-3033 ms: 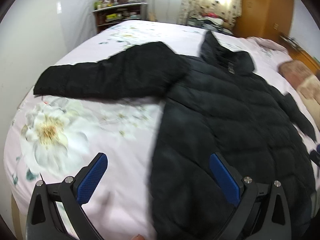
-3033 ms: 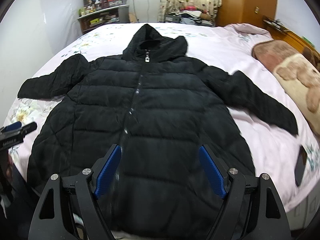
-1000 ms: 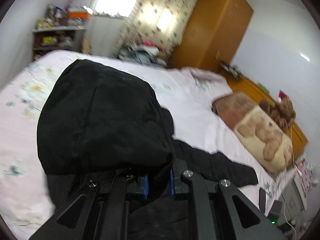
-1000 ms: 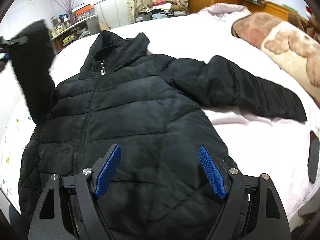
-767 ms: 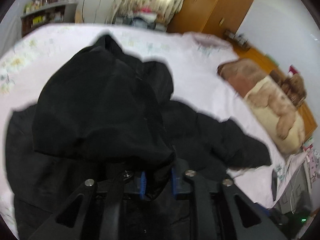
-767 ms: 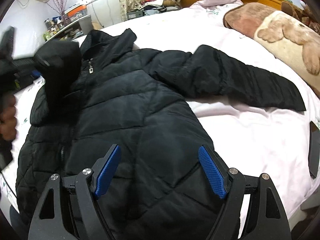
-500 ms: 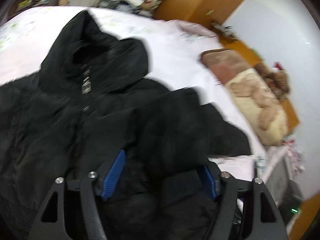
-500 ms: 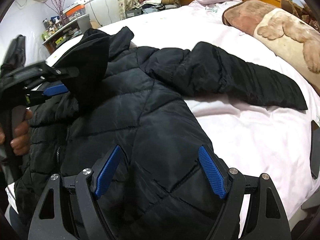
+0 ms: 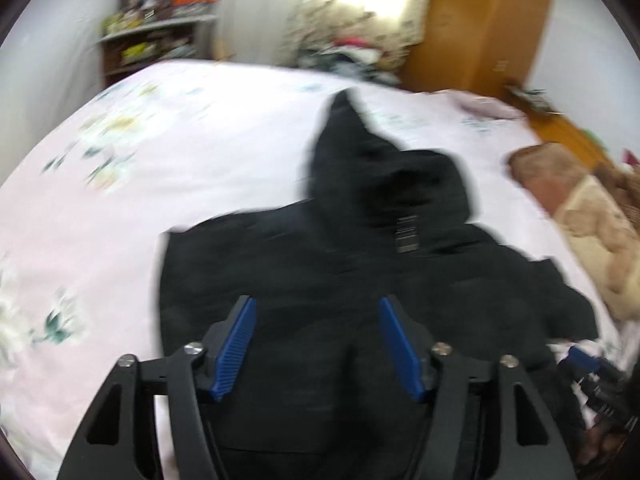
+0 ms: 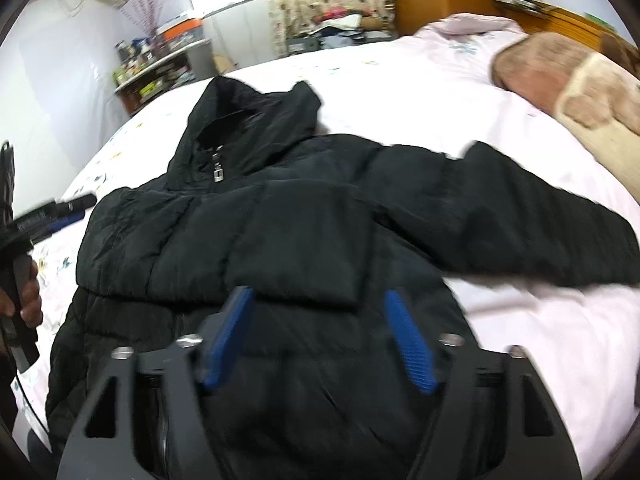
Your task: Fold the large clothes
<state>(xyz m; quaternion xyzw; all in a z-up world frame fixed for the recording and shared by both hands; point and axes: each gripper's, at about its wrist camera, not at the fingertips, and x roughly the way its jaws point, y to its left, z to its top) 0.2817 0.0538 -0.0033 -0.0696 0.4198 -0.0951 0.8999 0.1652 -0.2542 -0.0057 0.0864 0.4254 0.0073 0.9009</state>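
Black quilted hooded puffer jacket (image 10: 304,240) lies front-up on the bed with pale pink floral sheet (image 10: 520,320), hood (image 10: 256,128) toward the far side, silver zipper pull (image 10: 217,172) at the collar. One sleeve (image 10: 248,248) is folded across the chest, cuff end lying near the jacket's middle. Other sleeve (image 10: 532,228) stretches out flat to the right over the sheet.

Right hand-held gripper (image 10: 320,340) released, blue pads (image 10: 408,344) spread wide, nothing between them, hovering over the near part of the jacket body. Frame blurred.

Left hand-held gripper (image 9: 316,340) also released, blue pads (image 9: 236,340) apart and empty, over the jacket's (image 9: 360,280) near left portion; hood (image 9: 360,168) points far. Left view heavily motion-blurred. In the right view the left hand-held gripper (image 10: 48,216) shows at the far left edge beside the jacket's shoulder, held by the person's hand (image 10: 24,292); it is apart from the fabric there.

Brown and cream plush blanket (image 10: 580,96) lies on the bed's right side, well apart from the jacket body. Wooden wardrobe (image 9: 480,28) and patterned curtain (image 9: 368,4) at the far wall; cluttered shelf unit (image 9: 152,44) at far left. Dark flat object at the right edge of the bed, too cropped to identify.
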